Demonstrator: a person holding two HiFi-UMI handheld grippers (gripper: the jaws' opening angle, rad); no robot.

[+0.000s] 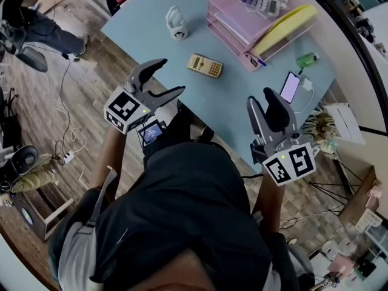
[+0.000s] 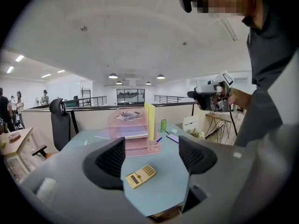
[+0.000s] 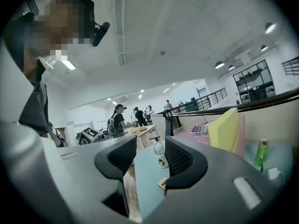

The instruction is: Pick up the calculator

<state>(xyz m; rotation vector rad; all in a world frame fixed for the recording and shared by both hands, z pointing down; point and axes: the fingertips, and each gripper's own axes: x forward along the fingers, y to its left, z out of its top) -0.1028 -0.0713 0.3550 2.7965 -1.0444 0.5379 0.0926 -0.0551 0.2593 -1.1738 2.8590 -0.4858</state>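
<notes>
Calculator (image 1: 204, 65) lies flat on the blue desk (image 1: 139, 23), near the left gripper (image 1: 171, 76) but not touching it. Left jaws are wide apart and empty. Right gripper (image 1: 260, 99) has its jaws narrowly parted, also empty. Risk: the case is thin, so a shallow approach may shove it toward the pink tray (image 1: 233, 23) instead of clamping it.

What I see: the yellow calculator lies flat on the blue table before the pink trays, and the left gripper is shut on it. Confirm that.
Wrong on the grip. The left gripper view shows the left gripper open, with the yellow calculator lying untouched beyond it. The rest holds: it lies flat on the blue table before the pink trays.
</notes>
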